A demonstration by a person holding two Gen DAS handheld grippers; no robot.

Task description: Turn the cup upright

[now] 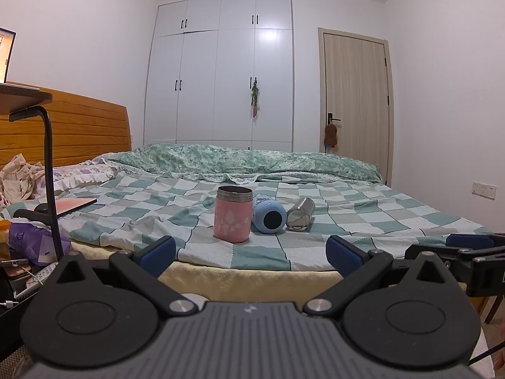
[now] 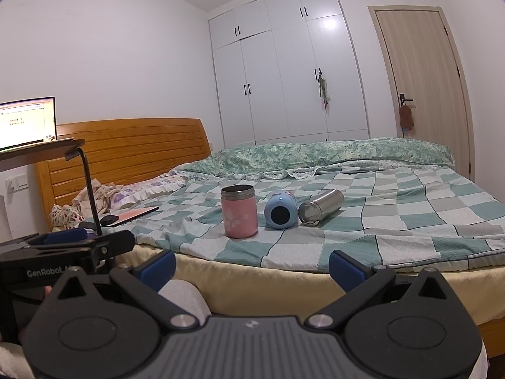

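Note:
Three cups sit in a row on the checked bedspread (image 1: pixel 363 218). A pink cup (image 1: pixel 233 214) (image 2: pixel 239 211) stands upright on the left. A blue cup (image 1: pixel 268 218) (image 2: pixel 281 213) lies on its side in the middle, its base toward me. A steel cup (image 1: pixel 300 214) (image 2: pixel 320 207) lies on its side on the right. My left gripper (image 1: pixel 251 255) is open and empty, short of the bed's near edge. My right gripper (image 2: pixel 252 268) is open and empty, also short of the edge. The right gripper also shows in the left wrist view (image 1: pixel 467 246).
A black lamp-style stand (image 1: pixel 49 170) and a cluttered bedside area (image 1: pixel 25 246) are at the left. A wooden headboard (image 2: pixel 126 151), pillows (image 2: pixel 142 189) and a folded quilt (image 2: pixel 331 154) lie beyond the cups. A pink notebook (image 2: pixel 132 214) lies left of them.

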